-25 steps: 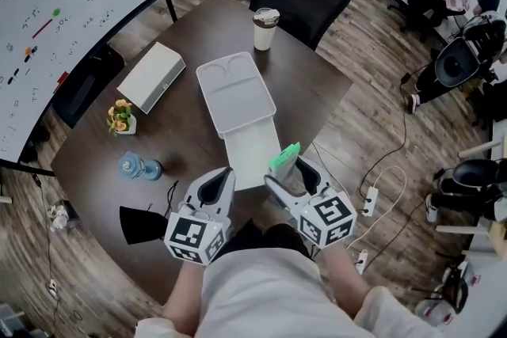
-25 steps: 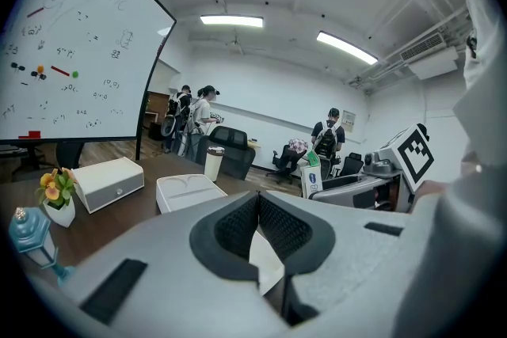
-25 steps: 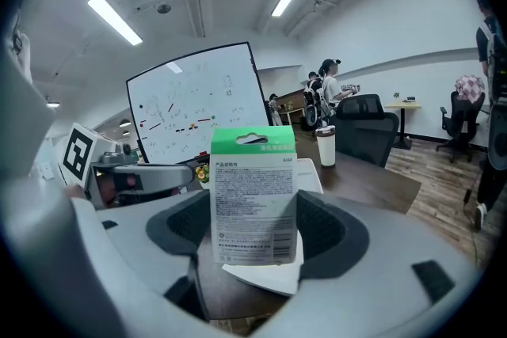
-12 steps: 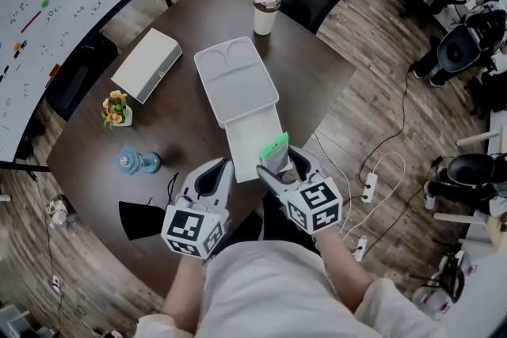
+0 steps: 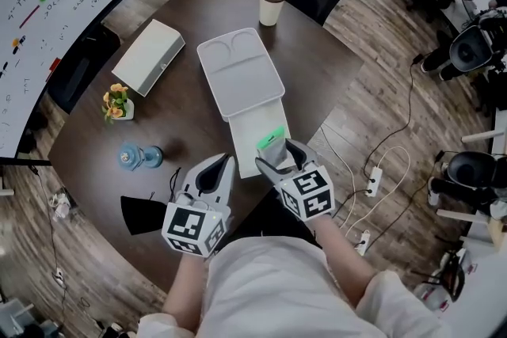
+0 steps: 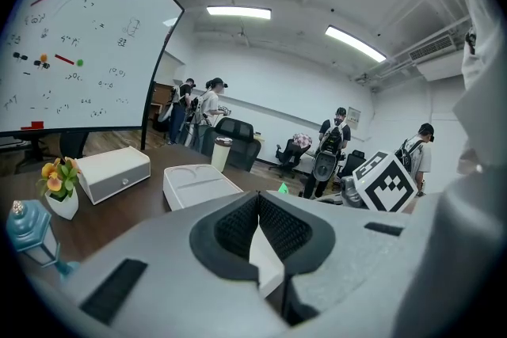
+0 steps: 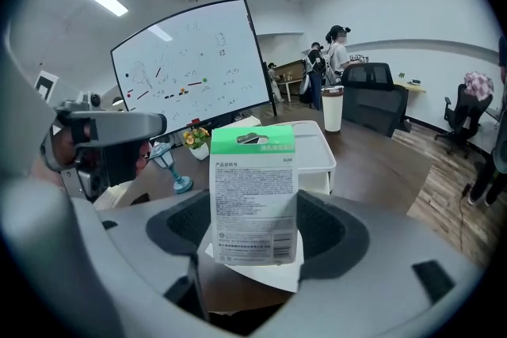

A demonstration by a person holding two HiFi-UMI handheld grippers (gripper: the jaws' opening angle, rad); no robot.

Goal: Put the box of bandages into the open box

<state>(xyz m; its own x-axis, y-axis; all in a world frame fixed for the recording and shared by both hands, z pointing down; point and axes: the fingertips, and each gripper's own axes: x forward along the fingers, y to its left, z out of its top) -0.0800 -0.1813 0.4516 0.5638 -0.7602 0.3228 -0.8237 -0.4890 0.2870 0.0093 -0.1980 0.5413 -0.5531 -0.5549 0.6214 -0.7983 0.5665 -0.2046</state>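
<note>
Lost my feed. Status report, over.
Right gripper shut on bandage box, above near end of open box. Left gripper shut, empty. Nothing in the way.

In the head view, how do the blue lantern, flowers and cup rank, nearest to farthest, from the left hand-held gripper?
1. Blue lantern, close on the left.
2. Flowers, farther left and back.
3. Cup, far back, slightly right.

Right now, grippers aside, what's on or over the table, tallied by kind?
white boxes: 2 (open box, closed box)
box of bandages: 1
paper cup: 1
flower pot: 1
blue lantern: 1
black cloth: 1
total: 7
</note>
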